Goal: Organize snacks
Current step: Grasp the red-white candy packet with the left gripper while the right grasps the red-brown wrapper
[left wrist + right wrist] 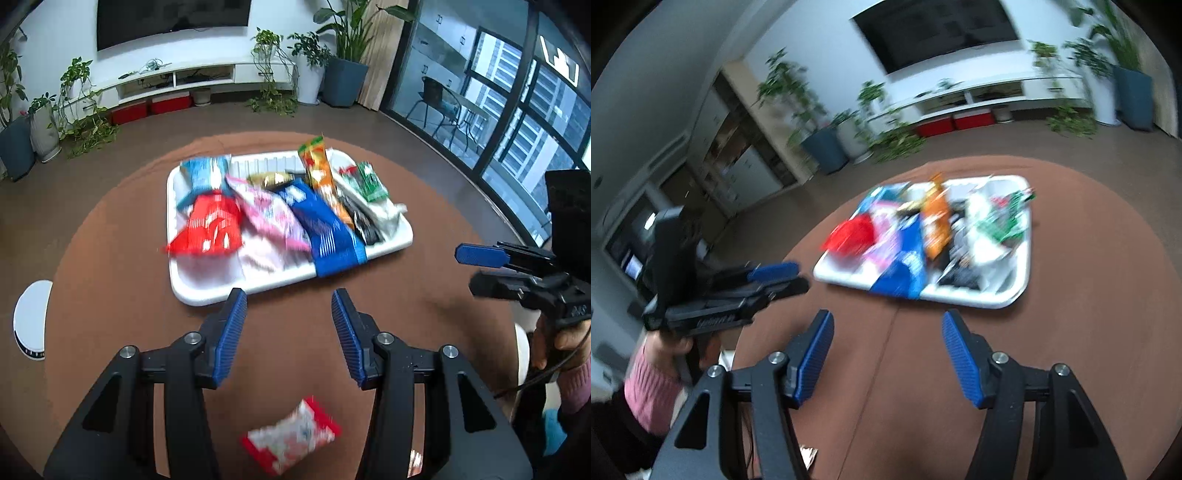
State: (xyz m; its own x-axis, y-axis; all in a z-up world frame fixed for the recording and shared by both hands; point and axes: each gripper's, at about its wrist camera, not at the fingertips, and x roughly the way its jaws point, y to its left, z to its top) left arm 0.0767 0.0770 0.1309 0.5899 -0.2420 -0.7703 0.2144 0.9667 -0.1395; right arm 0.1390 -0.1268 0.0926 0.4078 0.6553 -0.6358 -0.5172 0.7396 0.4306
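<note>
Below the parted, empty left gripper point(289, 306), the light, crinkly red-and-white packet point(291, 441) should be pinched at a sealed edge; the right gripper point(887, 325) is likewise open and empty.

Your left gripper point(289, 299) hangs over the round brown table point(110, 258) with its blue pads apart and nothing between them. Just past the tips sits a white tray point(207, 293) full of snack packs. You can see a red bag point(210, 225), a pink bag point(266, 214), a long blue pack point(325, 229), an orange pack point(319, 173) and a green pack point(371, 181) in it. One red and white snack pack point(291, 439) lies alone on the table, under your gripper and near you. At the right edge, your right gripper point(467, 267) points sideways, held in your hand point(565, 334).
</note>
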